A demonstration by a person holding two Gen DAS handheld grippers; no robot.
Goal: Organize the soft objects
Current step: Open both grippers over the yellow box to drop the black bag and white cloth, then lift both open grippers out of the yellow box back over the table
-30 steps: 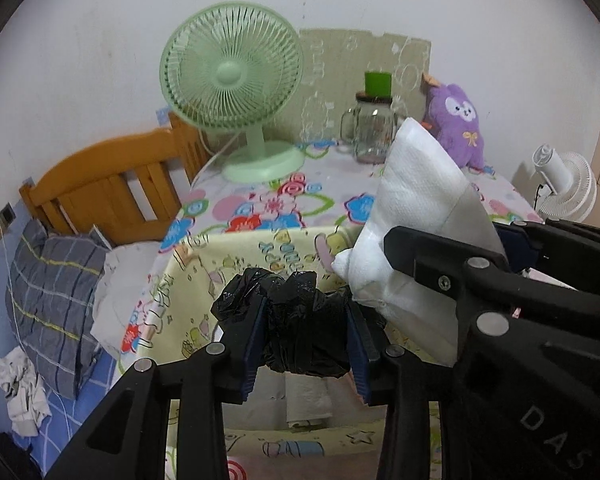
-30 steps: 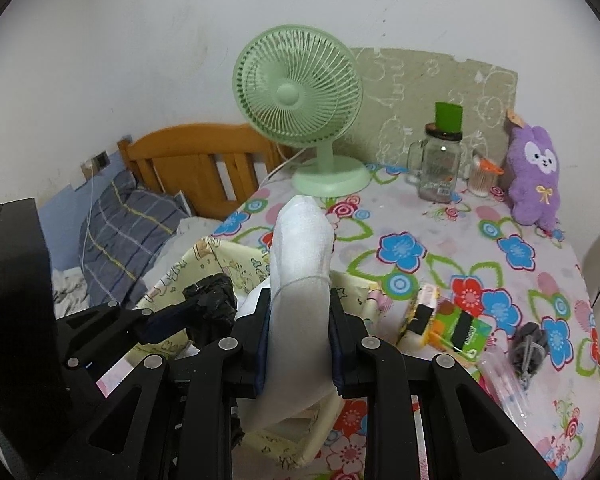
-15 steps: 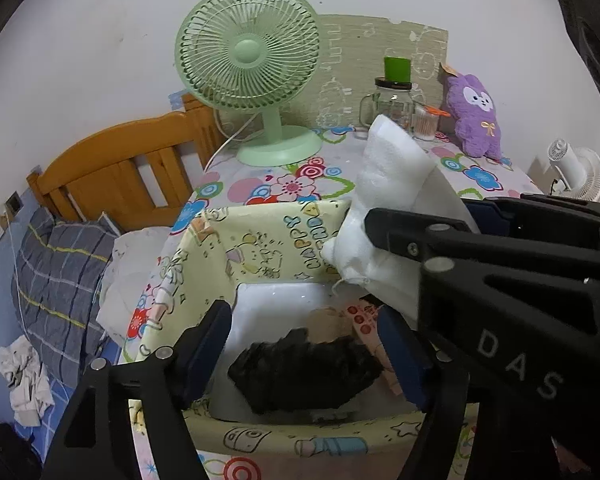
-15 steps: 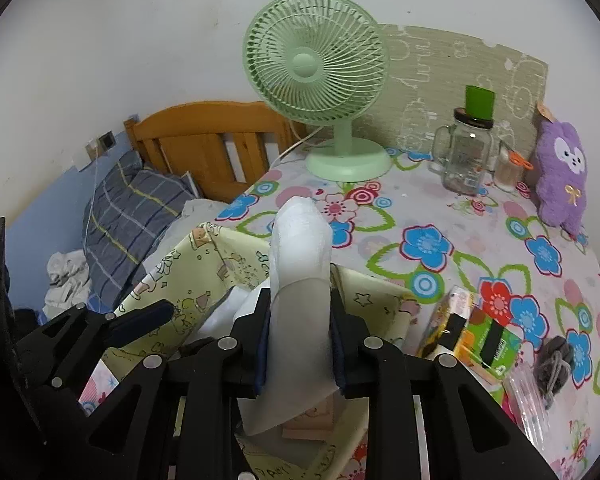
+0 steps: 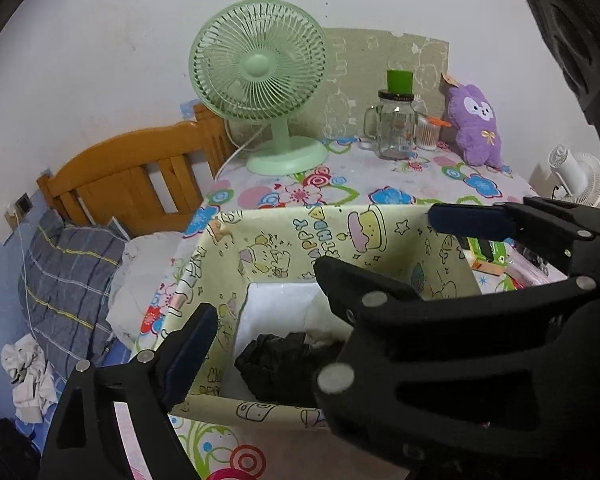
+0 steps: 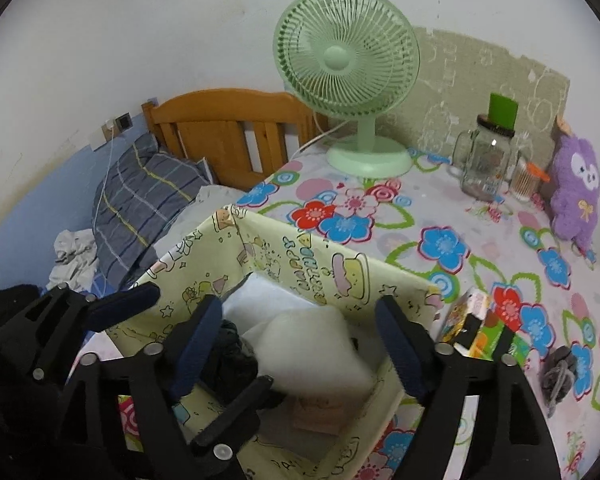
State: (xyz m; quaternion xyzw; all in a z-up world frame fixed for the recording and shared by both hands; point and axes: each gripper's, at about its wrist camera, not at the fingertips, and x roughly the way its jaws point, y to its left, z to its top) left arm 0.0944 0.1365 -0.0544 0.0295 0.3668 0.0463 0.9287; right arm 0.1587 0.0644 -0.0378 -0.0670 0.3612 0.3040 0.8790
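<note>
Right gripper [image 6: 300,344]: I'm seeing its jaws standing wide apart over the yellow fabric bin [image 6: 332,256], pinching nothing; the blue pads [image 6: 198,340] are hanging just above the bin's contents.
Left gripper [image 6: 160,308]: I'm reading it as spread too; one blue pad [image 5: 190,350] is sitting at the bin's near-left wall, nothing between the fingers. Its other finger is hidden behind the right gripper in the left wrist view.
White sock [image 6: 308,344]: lying inside the bin, loose, beside the black one.
Black sock [image 5: 284,364]: lying crumpled on the bin's white floor, toward the near wall, touching the white cloth.
Left wrist view only: I'm getting the white fan [image 5: 580,176] at the far right, and the right gripper's black body [image 5: 440,352] blocking much of the bin.
Right wrist view only: I'm getting the snack cartons [image 6: 476,328] and a dark hair tie [image 6: 558,372] on the floral tablecloth [image 6: 480,240], right of the bin.
Both views: green desk fan [image 6: 346,56], glass jar [image 6: 486,160], purple plush [image 6: 576,192] at the back.
</note>
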